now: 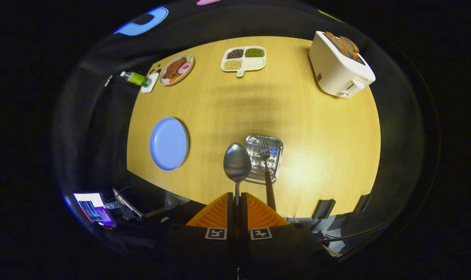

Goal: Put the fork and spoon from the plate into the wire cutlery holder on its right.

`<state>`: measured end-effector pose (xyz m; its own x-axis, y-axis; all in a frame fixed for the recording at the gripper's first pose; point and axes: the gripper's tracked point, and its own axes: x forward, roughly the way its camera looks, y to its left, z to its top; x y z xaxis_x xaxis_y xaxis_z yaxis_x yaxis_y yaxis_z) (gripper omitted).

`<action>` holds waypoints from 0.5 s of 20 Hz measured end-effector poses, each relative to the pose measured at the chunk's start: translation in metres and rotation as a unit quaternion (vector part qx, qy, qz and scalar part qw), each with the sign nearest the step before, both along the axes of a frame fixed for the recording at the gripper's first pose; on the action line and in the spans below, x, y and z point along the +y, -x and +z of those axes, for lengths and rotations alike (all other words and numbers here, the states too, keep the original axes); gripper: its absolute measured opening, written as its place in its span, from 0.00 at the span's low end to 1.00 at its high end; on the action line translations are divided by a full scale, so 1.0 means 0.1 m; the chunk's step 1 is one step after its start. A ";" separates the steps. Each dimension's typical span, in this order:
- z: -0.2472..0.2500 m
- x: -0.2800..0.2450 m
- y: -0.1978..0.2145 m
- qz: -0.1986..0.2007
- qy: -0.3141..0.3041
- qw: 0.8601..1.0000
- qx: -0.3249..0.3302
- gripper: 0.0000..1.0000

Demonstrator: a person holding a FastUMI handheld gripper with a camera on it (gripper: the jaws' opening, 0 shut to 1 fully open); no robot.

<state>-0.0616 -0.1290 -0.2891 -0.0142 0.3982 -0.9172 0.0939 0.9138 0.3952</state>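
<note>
My gripper [237, 199] is shut on the handle of a metal spoon [237, 162], whose bowl sticks out ahead of the orange fingers [216, 214], high above the table. Just beyond and right of the spoon bowl sits the perforated metal cutlery holder [263, 157], seen from above. A fork [267, 175] stands in it, its dark handle leaning toward me beside the right finger. The blue plate [169, 144] lies bare to the left of the holder.
A white toaster [339, 66] with bread slices stands at the far right. A divided white tray of beans [244, 58], a plate of food [176, 69] and a green bottle [137, 78] line the far side. The wooden table's near edge [204, 198] is just below the fingers.
</note>
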 end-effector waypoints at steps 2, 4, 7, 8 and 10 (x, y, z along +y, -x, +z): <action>-0.17 -0.11 0.02 0.017 0.016 0.999 0.028 0.07; -0.32 -0.13 0.01 0.029 0.021 0.998 0.054 0.07; -0.54 -0.17 0.00 0.052 0.030 0.994 0.094 0.07; -0.60 -0.17 -0.02 0.056 0.034 0.992 0.104 0.07; -0.70 -0.16 -0.07 0.067 0.041 0.990 0.121 0.07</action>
